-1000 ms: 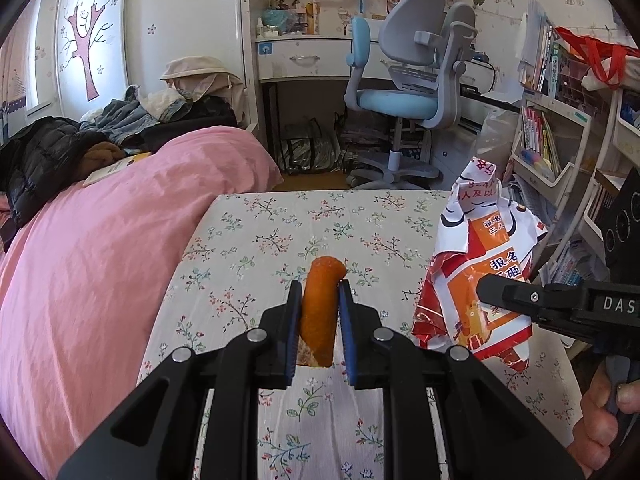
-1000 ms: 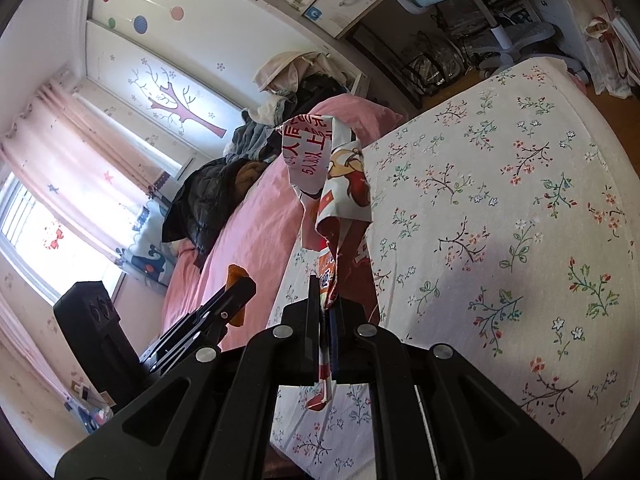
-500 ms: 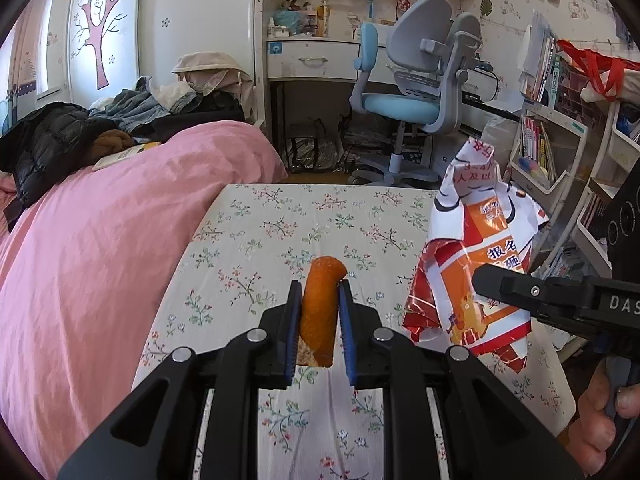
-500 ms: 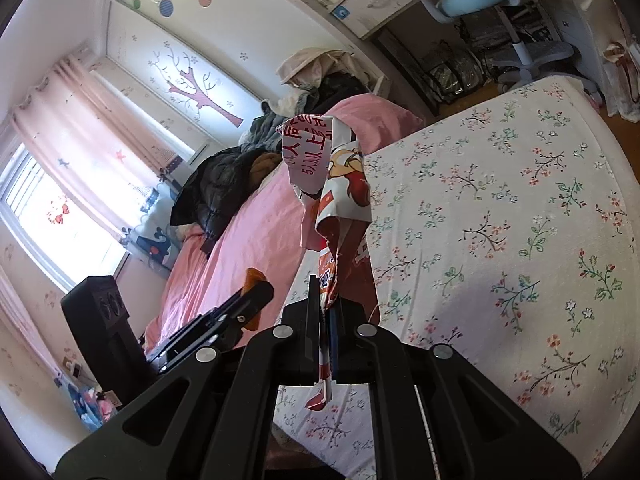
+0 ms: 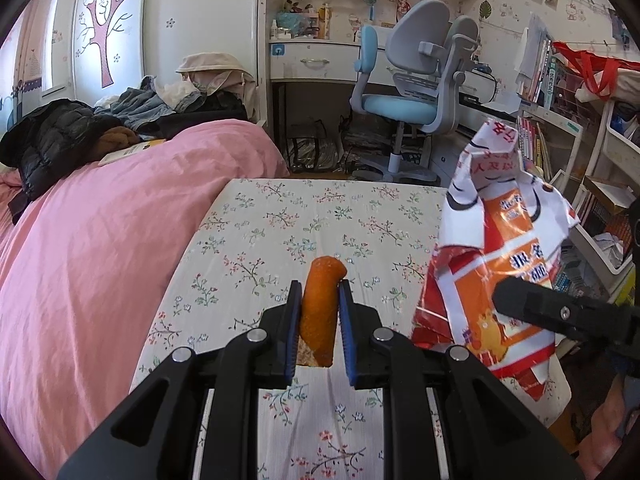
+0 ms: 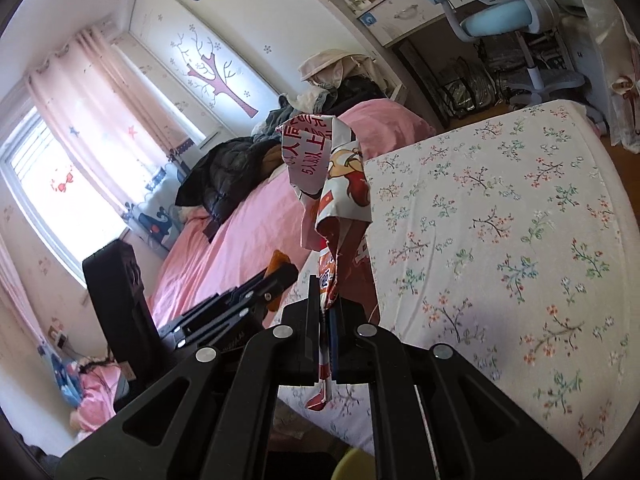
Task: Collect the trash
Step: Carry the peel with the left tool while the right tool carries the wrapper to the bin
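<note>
My left gripper point(image 5: 319, 294) is shut on an orange peel point(image 5: 320, 304), held above the floral tablecloth point(image 5: 280, 232). The peel sticks up past the fingertips. My right gripper point(image 6: 325, 300) is shut on a crumpled orange, red and white snack bag point(image 6: 332, 184), which stands up above the jaws. In the left wrist view the bag point(image 5: 492, 232) hangs at the right, with the right gripper point(image 5: 500, 292) clamped on it. In the right wrist view the left gripper point(image 6: 280, 272) sits lower left with the peel point(image 6: 278, 260) at its tip.
A pink bed point(image 5: 100, 232) with piled clothes point(image 5: 80, 128) borders the table on the left. A blue desk chair point(image 5: 408, 100) and a white desk point(image 5: 316, 60) stand behind. Shelves of books point(image 5: 560, 120) line the right.
Both grippers have kept their hold. The views have shifted a little: the left wrist view swung slightly, and the right wrist view tilted so more window and bed show.
</note>
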The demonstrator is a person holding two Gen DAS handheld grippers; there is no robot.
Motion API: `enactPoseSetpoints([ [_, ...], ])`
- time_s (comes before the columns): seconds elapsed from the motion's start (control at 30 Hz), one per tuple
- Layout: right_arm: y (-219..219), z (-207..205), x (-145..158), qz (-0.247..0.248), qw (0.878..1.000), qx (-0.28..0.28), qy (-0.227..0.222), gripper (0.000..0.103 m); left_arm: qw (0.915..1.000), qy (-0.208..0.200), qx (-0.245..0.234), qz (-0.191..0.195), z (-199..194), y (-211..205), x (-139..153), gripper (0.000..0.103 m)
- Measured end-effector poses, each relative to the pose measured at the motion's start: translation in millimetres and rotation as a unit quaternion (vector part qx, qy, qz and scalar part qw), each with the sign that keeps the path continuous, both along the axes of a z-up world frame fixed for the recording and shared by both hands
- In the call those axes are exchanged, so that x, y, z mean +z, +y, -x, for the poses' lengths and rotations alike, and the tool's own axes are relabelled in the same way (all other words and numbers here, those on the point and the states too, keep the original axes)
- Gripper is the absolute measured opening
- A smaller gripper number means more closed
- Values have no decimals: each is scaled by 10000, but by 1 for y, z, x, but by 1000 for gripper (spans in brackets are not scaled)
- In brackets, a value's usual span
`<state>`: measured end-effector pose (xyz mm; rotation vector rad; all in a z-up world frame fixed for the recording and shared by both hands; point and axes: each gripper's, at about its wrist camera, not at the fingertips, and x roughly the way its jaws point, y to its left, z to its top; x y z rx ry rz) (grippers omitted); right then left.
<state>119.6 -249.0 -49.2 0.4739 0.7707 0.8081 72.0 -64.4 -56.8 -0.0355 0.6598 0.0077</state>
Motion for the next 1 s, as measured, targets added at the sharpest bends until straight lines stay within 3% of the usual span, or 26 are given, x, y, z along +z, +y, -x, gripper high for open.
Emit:
enactPoseSetpoints([
  [0.3,-9,36,-9,98,9999,-64,44,4,10000,43,-25,31,23,-2,-6,19],
  [1.0,-14,76,-22,269,9996,24,107,4,9995,288,-139,29,63,-15,-24,19],
])
